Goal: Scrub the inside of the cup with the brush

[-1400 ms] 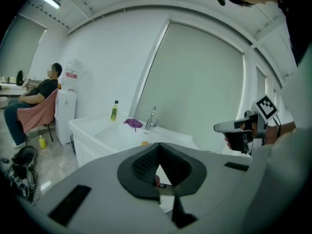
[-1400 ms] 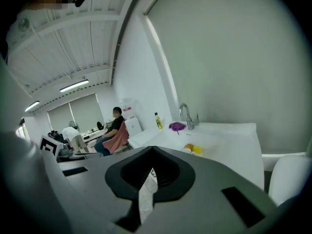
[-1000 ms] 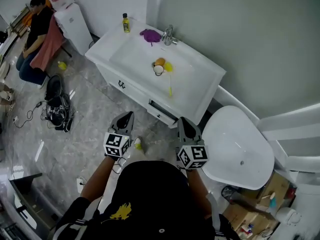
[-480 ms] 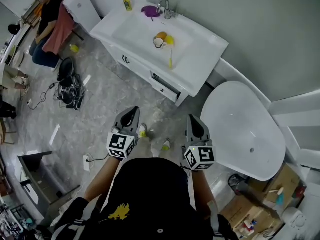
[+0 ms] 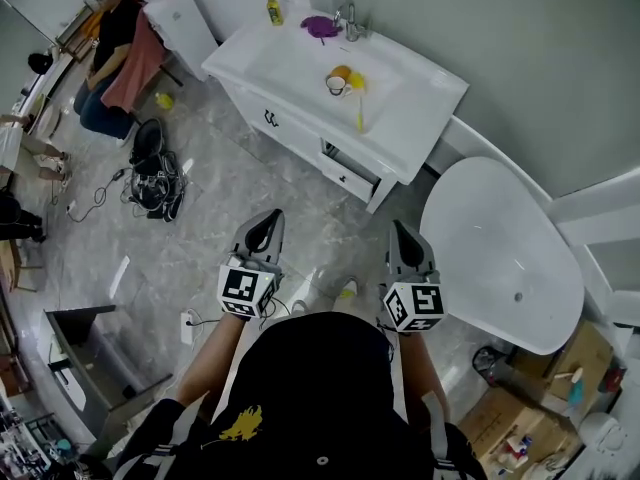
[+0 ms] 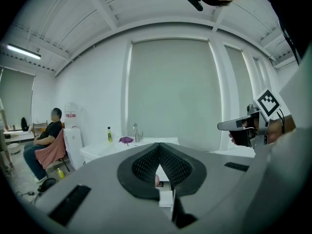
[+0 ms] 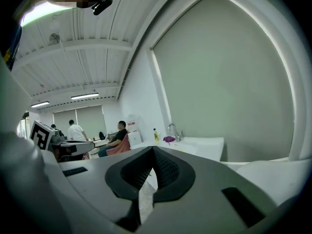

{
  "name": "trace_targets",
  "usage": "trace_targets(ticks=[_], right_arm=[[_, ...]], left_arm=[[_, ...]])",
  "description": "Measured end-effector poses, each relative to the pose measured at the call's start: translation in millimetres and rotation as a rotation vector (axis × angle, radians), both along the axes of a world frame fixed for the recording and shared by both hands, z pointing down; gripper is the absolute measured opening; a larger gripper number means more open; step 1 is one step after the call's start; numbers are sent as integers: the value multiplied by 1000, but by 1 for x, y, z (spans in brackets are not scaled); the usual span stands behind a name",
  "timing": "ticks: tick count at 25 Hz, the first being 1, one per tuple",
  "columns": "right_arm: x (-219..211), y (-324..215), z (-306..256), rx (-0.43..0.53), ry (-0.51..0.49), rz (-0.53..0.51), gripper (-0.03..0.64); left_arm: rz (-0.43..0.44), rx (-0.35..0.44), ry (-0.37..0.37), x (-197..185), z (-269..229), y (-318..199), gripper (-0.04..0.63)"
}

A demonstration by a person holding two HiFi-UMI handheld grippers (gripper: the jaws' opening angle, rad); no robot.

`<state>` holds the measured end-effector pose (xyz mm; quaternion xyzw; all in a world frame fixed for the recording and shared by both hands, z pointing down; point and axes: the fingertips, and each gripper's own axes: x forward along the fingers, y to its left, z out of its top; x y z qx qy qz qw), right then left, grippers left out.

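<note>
In the head view a small white cup [image 5: 335, 85] rests in the basin of the white sink counter [image 5: 420, 98], with something orange touching it. A yellow brush [image 5: 359, 108] lies just to its right, its thin handle pointing toward me. Both grippers hang in the air over the grey floor, well short of the counter. My left gripper [image 5: 266, 226] is shut and holds nothing, its tip [image 6: 158, 147] aimed at the sink. My right gripper [image 5: 404, 238] is also shut and empty, with its tip [image 7: 152, 150] toward the counter.
On the counter stand a yellow bottle [image 5: 271, 6], a purple cloth [image 5: 321, 25] and a faucet [image 5: 350, 18]. A white bathtub [image 5: 500, 253] lies at the right. A seated person [image 5: 110, 48] and a bag with cables [image 5: 155, 183] are at the left, boxes [image 5: 530, 418] at lower right.
The sink counter now sits higher and a little further off in the head view, with more floor showing between it and the grippers. Both grippers stay shut and empty.
</note>
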<state>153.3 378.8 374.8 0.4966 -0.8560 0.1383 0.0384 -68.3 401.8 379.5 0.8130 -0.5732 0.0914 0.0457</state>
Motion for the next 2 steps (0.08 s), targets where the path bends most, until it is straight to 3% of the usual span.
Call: trace_targets(ticks=[2], right_arm=[[-16, 11, -4, 12, 3, 5, 26]], left_arm=[[-6, 22, 0, -18, -6, 15, 17]])
